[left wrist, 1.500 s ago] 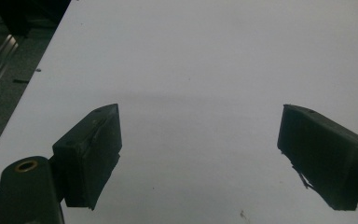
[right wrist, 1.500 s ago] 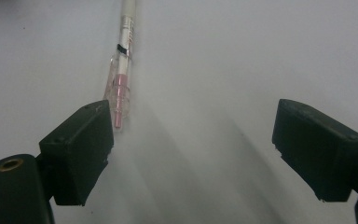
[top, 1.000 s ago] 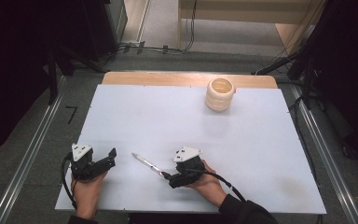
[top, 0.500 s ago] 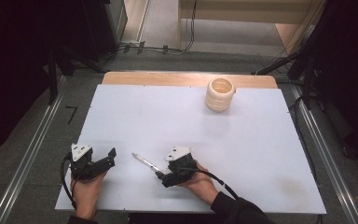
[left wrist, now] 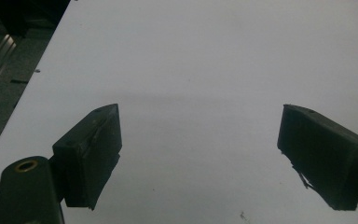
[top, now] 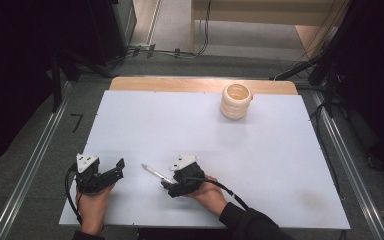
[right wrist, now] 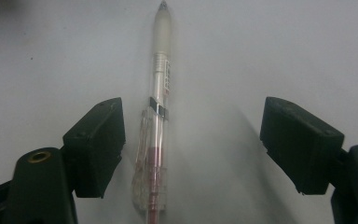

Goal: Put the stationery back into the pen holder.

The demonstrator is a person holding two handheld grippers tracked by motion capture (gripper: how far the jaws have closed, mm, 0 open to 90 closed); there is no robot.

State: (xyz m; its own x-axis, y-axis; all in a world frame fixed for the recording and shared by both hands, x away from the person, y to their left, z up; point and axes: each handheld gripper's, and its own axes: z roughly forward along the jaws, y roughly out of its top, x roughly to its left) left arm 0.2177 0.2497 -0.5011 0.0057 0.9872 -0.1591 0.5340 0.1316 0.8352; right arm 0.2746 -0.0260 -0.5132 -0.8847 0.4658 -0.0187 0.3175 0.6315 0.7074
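Pen [right wrist: 156,140] lies flat: clear barrel, red core, frosted tip.

Table [top: 260,150]: plain white top, no pattern; a strip of light wood shows along its far edge.
Pen [right wrist: 157,126]: clear barrel, reddish inside near the rear, frosted white grip section, a dark band at mid-barrel, small printed label.
Cup [top: 236,101], far right of centre: cream, ribbed in horizontal rings.
Left gripper [top: 111,171] and right gripper [top: 167,184]: black bodies and jaws, each with a pale grey plate on top; black cables.
Sleeve [top: 250,222], near right: dark.
Floor around the table: grey.
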